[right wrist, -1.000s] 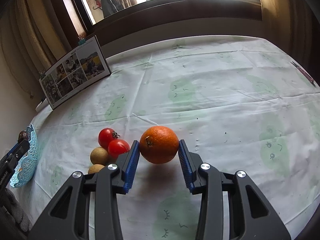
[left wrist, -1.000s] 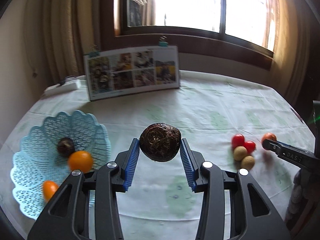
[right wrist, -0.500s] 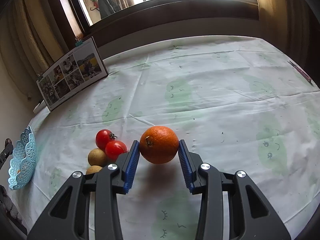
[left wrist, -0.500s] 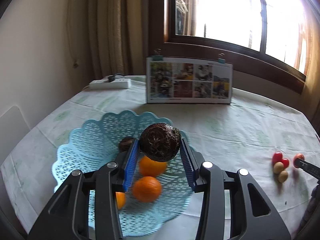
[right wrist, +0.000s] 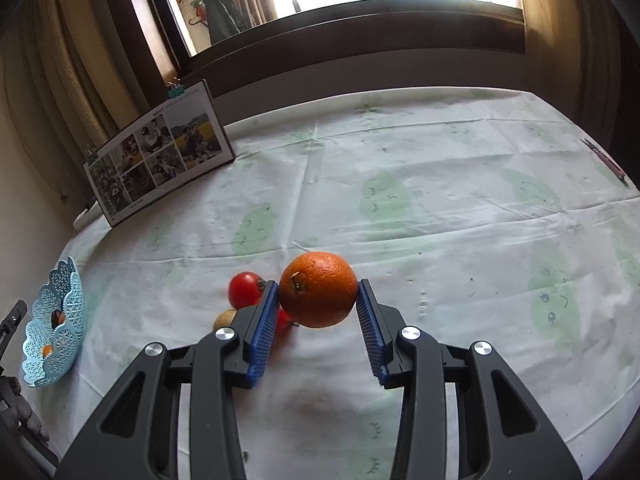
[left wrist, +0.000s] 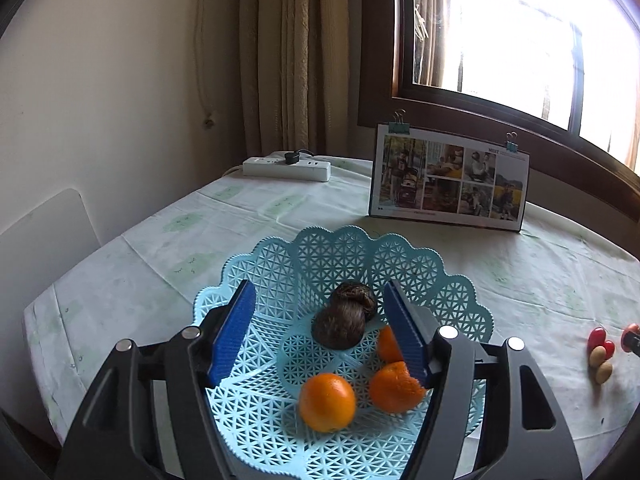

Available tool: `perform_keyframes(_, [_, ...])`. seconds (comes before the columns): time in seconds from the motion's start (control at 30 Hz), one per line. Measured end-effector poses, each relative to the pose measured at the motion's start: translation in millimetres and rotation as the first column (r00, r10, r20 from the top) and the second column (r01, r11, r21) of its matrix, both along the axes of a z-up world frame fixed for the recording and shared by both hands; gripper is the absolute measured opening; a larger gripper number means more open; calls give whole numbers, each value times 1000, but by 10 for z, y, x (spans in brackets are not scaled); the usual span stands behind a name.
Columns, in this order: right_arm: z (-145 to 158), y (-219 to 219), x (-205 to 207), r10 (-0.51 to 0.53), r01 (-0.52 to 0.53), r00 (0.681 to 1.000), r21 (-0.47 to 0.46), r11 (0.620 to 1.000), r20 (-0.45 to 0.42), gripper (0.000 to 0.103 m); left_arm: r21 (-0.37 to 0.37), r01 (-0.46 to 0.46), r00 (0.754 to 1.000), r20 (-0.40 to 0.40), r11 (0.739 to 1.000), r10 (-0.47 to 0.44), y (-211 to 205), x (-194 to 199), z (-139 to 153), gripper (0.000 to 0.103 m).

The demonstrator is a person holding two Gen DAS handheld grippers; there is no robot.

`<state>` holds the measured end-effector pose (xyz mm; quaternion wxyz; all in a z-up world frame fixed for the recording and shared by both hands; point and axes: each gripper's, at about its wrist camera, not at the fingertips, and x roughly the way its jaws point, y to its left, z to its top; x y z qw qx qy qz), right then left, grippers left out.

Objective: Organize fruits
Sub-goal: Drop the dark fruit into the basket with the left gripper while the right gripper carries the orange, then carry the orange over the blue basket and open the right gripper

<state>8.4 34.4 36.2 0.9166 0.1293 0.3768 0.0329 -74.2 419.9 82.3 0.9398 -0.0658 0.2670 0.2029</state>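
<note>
- My left gripper point(left wrist: 320, 340) hangs spread wide, empty, over the blue basket point(left wrist: 452, 292).
- Right gripper point(right wrist: 318, 312) pinches the orange point(right wrist: 318, 289); tomatoes point(right wrist: 245, 290) sit close, I could bump them rolling.

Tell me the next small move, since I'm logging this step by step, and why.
Probably carry the orange, gripped in the right tongs, toward the blue basket. The left tongs hang open over it, with both brown fruits and three oranges already inside.
</note>
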Motion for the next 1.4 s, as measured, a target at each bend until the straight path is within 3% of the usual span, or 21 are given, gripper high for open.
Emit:
perform_keyframes(0.3, [289, 843, -37, 210, -210, 976, -4, 978, 54, 40, -14, -25, 1000, 1, 1000, 25, 155, -73, -45, 82])
perform_keyframes(0.53, [385, 1642, -33, 383, -384, 921, 6, 923, 68, 40, -5, -29, 1000, 3, 1000, 29, 215, -149, -59, 92])
perform_keyframes(0.9, [421, 2560, -29, 546, -546, 836, -9, 838, 64, 40, -28, -47, 999, 0, 999, 47, 325, -240, -100, 92])
perform_keyframes(1.03, [401, 2700, 7, 565, -565, 823, -10, 825, 55, 40, -40, -64, 998, -3, 997, 64, 377, -263, -122, 92])
perform_keyframes(1.4, [386, 2466, -13, 531, -533, 845, 3, 846, 66, 41, -46, -51, 999, 3, 998, 51, 338, -230, -99, 97])
